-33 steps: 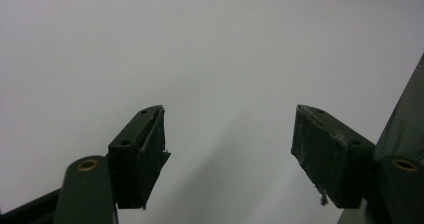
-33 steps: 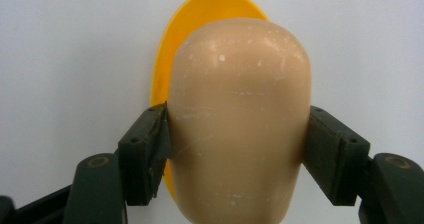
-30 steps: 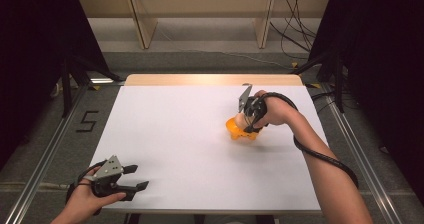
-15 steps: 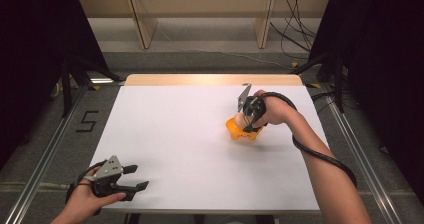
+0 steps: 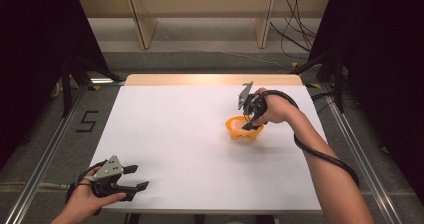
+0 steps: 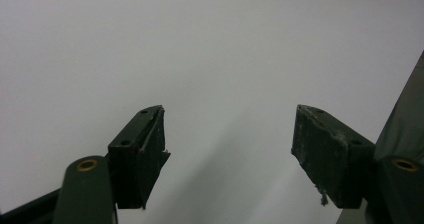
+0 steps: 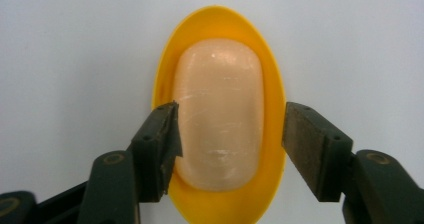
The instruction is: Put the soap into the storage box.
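A yellow-orange oval soap dish (image 5: pixel 239 132) (image 7: pixel 220 19) sits right of centre on the white table (image 5: pixel 175 134), with a peach soap bar (image 7: pixel 220 109) lying in it. My right gripper (image 5: pixel 248 124) (image 7: pixel 231 109) points down over the dish. Its jaws have just been closing and straddle the soap; the left pad is at the bar's edge, the right pad stands apart beyond the dish rim. Near the table's front left corner my left gripper (image 5: pixel 139 177) (image 6: pixel 230 114) is open with only the white surface between its fingers.
Wooden shelf legs (image 5: pixel 142 24) stand beyond the table's far edge, and cables (image 5: pixel 295 39) trail on the floor at the back right. Metal rails (image 5: pixel 45 149) run along both sides of the table. A "5" mark (image 5: pixel 87 121) lies on the floor at the left.
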Available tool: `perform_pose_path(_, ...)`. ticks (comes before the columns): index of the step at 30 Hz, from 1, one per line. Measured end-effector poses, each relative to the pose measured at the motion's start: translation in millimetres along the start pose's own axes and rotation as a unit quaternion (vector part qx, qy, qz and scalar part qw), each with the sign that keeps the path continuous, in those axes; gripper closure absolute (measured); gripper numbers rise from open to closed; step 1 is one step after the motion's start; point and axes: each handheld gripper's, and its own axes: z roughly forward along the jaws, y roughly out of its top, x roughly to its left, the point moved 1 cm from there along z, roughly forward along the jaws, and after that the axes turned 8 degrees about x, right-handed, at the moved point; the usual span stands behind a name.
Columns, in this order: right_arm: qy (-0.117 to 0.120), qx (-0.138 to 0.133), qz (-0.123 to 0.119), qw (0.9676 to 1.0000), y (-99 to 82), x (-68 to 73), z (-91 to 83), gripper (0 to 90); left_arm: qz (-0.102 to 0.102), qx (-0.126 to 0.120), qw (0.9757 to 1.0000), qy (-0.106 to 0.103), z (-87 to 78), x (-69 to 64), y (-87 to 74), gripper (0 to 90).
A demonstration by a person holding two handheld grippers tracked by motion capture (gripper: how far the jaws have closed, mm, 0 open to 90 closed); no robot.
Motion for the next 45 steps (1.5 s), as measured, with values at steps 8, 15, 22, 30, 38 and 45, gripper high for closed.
perform_pose_path(8, -0.002, -0.008, 0.019, 0.9998, -5.2, 2.0, -3.2, 49.2, -0.001, -0.007, 1.0, 0.0, 0.9, 0.0, -0.4, 29.1)
perform_pose_path(15, 0.0, -0.023, 0.058, 0.998, -16.1, 8.9, -9.8, 47.9, 0.0, -0.006, 1.0, 0.0, 1.2, -0.1, -0.4, 29.2)
perform_pose_path(22, -0.021, -0.051, 0.108, 0.9926, -32.2, 17.1, -13.9, 43.3, -0.004, -0.007, 1.0, 0.0, 1.7, -0.7, -0.4, 29.1)
perform_pose_path(30, -0.039, -0.081, 0.172, 0.981, -58.4, 33.2, -19.2, 38.7, 0.005, -0.001, 1.0, 0.004, 1.3, 0.4, -0.3, 29.1)
perform_pose_path(38, -0.059, -0.097, 0.21, 0.971, -85.5, 48.0, -23.8, 36.8, -0.012, 0.002, 0.9999, 0.0, 2.3, -1.1, -1.2, 29.2)
perform_pose_path(45, -0.066, -0.113, 0.255, 0.9581, -106.0, 63.0, -22.0, 36.8, -0.016, -0.003, 0.9999, -0.002, 2.8, -1.6, -1.3, 29.1)
